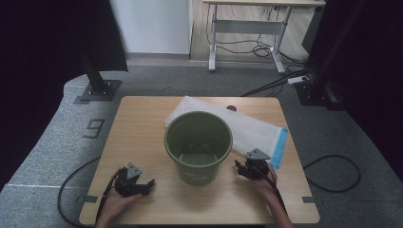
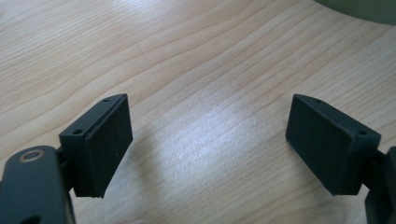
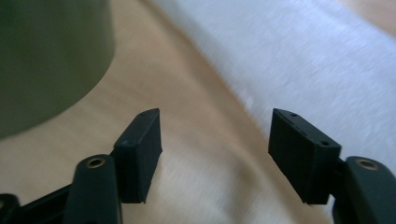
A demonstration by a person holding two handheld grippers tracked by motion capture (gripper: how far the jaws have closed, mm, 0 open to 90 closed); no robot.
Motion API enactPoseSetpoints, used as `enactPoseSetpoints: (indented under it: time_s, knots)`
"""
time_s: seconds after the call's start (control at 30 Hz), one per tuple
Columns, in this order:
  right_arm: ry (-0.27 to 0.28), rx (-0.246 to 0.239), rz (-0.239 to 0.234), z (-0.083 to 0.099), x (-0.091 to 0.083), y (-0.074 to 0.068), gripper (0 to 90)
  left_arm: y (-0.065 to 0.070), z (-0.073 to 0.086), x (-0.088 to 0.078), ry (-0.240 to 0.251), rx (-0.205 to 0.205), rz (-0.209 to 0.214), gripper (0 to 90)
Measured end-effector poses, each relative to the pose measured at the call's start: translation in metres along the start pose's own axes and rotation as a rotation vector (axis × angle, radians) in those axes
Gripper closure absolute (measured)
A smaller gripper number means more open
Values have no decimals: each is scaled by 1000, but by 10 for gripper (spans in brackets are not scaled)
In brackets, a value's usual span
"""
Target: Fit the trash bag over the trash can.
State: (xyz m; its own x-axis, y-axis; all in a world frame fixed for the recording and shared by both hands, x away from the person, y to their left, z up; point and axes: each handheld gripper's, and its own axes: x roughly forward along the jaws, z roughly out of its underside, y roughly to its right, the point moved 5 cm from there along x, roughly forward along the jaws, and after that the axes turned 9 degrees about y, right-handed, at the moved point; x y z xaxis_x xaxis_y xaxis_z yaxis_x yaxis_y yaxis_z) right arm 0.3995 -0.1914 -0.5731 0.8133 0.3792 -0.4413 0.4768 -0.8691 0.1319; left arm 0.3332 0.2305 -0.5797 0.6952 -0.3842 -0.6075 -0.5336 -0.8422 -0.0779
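A dark green bucket (image 1: 198,142) stands upright in the middle of the wooden table (image 1: 142,123), and its inside looks bare. Behind it and to its right lies a flat white bag (image 1: 252,130) with a blue end (image 1: 280,147). My left gripper (image 1: 148,183) rests low near the front left, jaws open over bare wood (image 2: 210,135), with the bucket's base (image 2: 364,8) at the far right. My right gripper (image 1: 240,167) sits just right of the bucket, open with nothing between its jaws (image 3: 217,140). In the right gripper view the bucket wall (image 3: 46,56) is at the left and the white bag (image 3: 303,60) lies ahead.
Black cables (image 1: 332,173) trail from both grippers onto the grey carpet. Two black stand bases (image 1: 100,90) flank the far side of the table. A white-legged desk (image 1: 247,28) with loose wires stands at the back.
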Motion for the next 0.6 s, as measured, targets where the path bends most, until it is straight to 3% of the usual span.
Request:
enactPoseSetpoints:
  time_s: [0.13,0.3,0.37,0.43,0.53,0.57,0.6]
  knots:
    - [20,-14,15,-7,4,4,387,0,4,-4,3,-21,-15,150]
    - [9,20,11,-8,18,20,446,-2,4,-4,-3,-41,-15,148]
    - [-24,54,8,0,28,31,512,-3,4,-3,-6,-56,-15,151]
    - [-41,70,1,1,30,34,537,-2,4,-3,2,-45,-31,155]
    - [-51,118,12,4,28,45,769,2,2,-4,22,1,-76,191]
    - [-63,150,-10,6,28,49,849,3,2,-4,25,9,-86,196]
    - [-67,155,-8,7,26,51,883,3,2,-4,26,13,-91,198]
